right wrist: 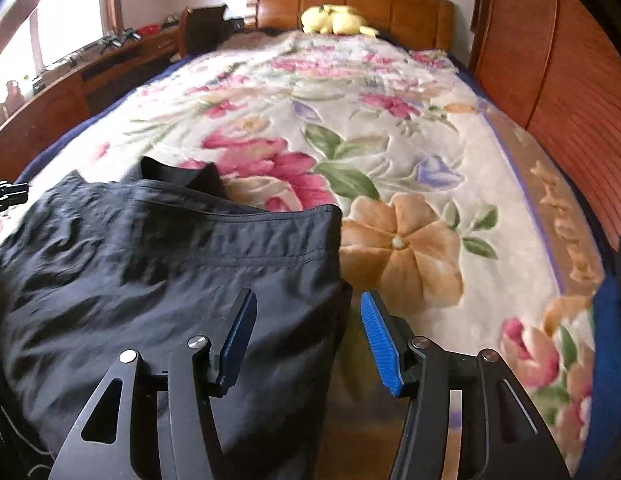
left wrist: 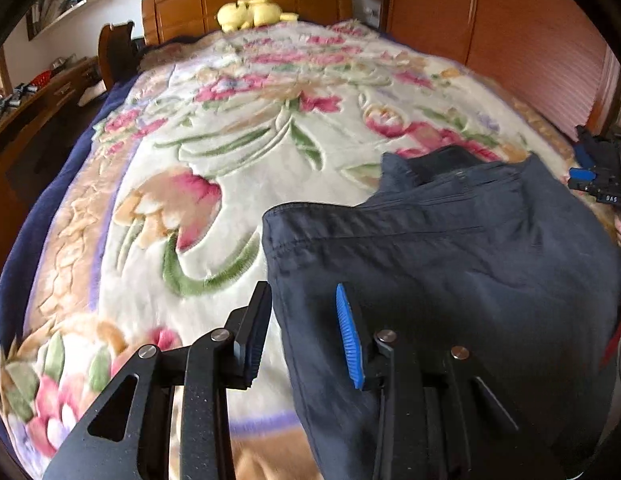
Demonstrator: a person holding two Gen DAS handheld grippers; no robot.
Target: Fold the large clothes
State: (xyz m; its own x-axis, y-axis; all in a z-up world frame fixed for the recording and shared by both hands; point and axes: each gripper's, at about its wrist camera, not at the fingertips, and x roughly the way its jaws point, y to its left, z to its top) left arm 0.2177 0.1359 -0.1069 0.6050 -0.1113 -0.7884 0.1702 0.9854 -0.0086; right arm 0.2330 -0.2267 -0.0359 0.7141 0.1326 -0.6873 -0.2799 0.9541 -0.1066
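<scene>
The left wrist view shows each hand-held gripper point(left wrist: 304, 334) part-open and empty over the dark trousers point(left wrist: 450, 260) at the bed's point(left wrist: 230, 160) foot edge; best re-grip both corners evenly.

Soft daylight fills both views, coming from a window point(right wrist: 50, 36) at the left, which is blown out to white. Fisheye distortion bends the bed point(right wrist: 410, 152) and wardrobe point(left wrist: 510, 40), with black corners. Motion blur smears the blanket's pattern; the dark garment point(right wrist: 150, 260) shows little detail.
</scene>
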